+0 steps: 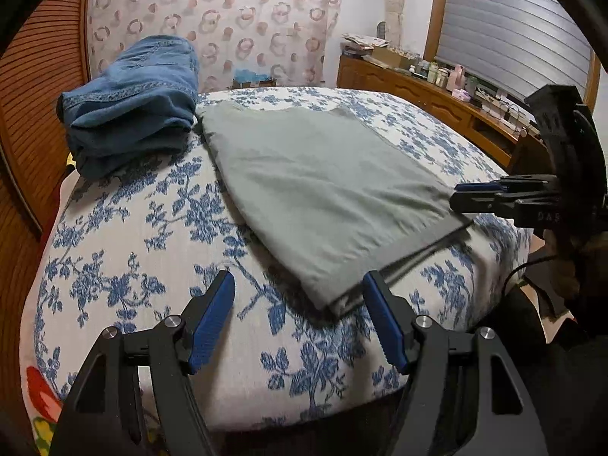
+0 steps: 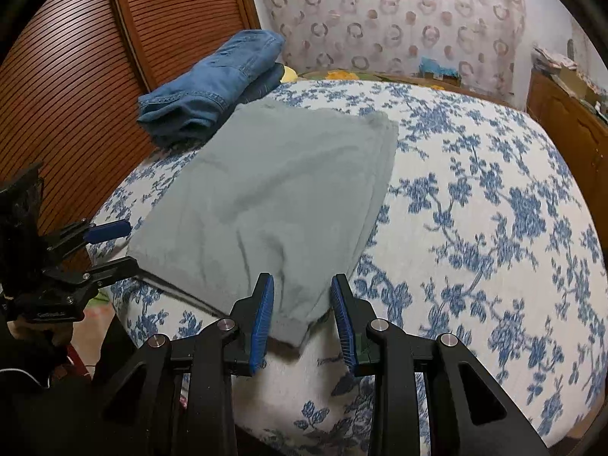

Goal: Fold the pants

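Both hand-held grippers, left (image 1: pixel 298 317) and right (image 2: pixel 302 321), gape at grey pants (image 1: pixel 323 190) hem.

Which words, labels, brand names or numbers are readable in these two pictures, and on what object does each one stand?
"DAS": raised letters on the black body of the right gripper, seen in the left wrist view; the word runs on past the frame edge, so it may be incomplete.
Bottles and boxes on the wooden sideboard: labels too small and blurred to read.
Grey pants, folded jeans, floral bedcover: no text visible.
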The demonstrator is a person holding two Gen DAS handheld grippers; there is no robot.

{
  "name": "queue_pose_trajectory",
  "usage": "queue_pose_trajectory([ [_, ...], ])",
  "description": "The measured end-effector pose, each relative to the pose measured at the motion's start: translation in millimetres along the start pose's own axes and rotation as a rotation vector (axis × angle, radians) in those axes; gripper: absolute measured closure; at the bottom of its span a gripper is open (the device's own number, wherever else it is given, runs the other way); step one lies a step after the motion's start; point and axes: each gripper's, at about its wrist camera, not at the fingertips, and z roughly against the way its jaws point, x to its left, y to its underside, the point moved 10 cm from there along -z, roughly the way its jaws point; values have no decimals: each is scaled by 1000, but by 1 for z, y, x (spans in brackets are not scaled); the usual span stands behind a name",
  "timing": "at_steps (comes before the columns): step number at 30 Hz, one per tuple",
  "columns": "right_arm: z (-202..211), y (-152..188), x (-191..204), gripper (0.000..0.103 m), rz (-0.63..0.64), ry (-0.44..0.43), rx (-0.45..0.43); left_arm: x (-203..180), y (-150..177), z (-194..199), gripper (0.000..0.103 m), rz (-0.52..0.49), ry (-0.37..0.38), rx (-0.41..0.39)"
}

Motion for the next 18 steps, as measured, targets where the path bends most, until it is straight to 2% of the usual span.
queue_pose_trajectory([
  [8,-2,10,4,71,-18,-7,8,0,4,-2,33,-10,5,2],
  [14,-4,11,5,71,-20,-7,5,-5,5,-3,49,-17,19,-3],
  [18,-3,13,9,71,-12,-18,6,-7,3,-4,70,-5,56,-2],
])
